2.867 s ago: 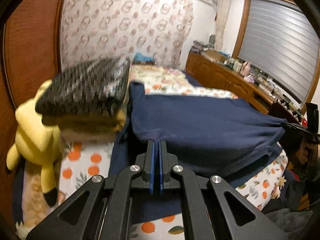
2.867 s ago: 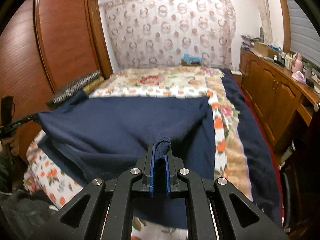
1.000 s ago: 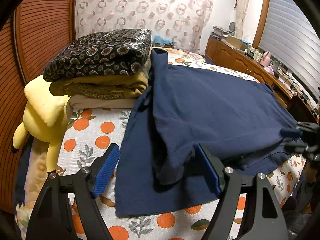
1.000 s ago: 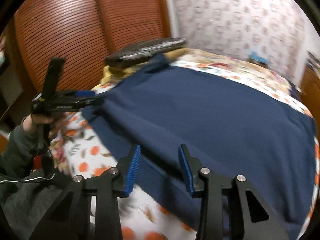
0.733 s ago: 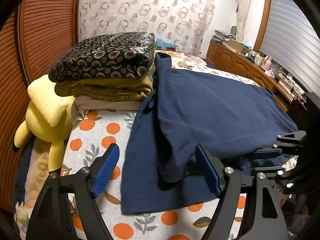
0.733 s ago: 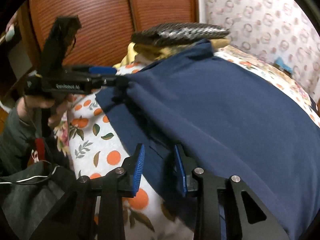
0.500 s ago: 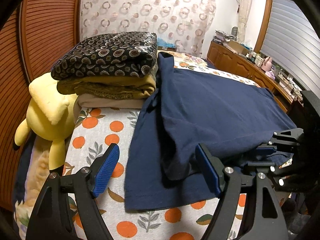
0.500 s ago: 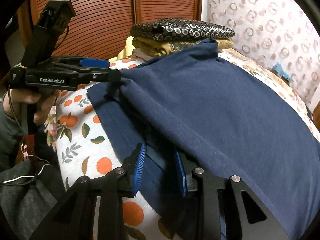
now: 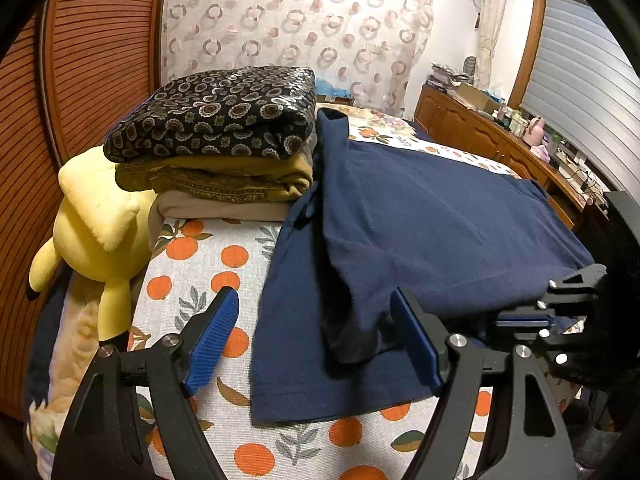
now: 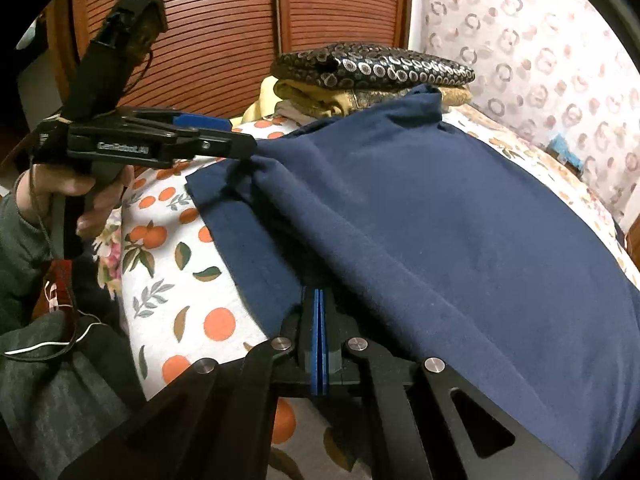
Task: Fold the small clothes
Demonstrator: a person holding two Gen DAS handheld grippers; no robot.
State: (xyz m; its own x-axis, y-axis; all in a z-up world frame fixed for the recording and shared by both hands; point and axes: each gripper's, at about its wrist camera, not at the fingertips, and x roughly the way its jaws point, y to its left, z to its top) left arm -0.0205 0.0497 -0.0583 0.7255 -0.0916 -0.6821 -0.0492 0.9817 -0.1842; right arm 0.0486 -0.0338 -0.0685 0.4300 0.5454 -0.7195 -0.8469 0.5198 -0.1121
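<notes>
A navy blue shirt (image 9: 420, 220) lies spread across a bed (image 9: 192, 280) covered with a white sheet printed with oranges and leaves. One side of the shirt is already folded over onto itself, so a doubled layer sits on top of a single bottom layer whose hem runs along the bed's near edge. The collar end points away, touching a stack of folded clothes (image 9: 216, 140).

The left gripper (image 9: 316, 336) hovers low over the shirt's near corner with its blue-padded jaws spread wide and nothing between them. A folded sleeve or flap of the shirt lies directly in the gap, so it looks placed to take hold there.

The right gripper (image 10: 319, 336) has its blue pads pressed fully together at the shirt's edge. The fold of navy cloth drapes over its tips, so it likely pinches the lower layer, though the pinched cloth itself is hidden. In the left view it shows at the right edge, level with the hem.

Holding one corner while the other gripper reaches for the next would keep the hem straight for the coming fold.

The stack, topped by a dark patterned piece over mustard and beige ones, seems to be finished work. A yellow plush toy (image 9: 96, 232) leans beside it, near a slatted wooden wardrobe door (image 10: 240, 20).
</notes>
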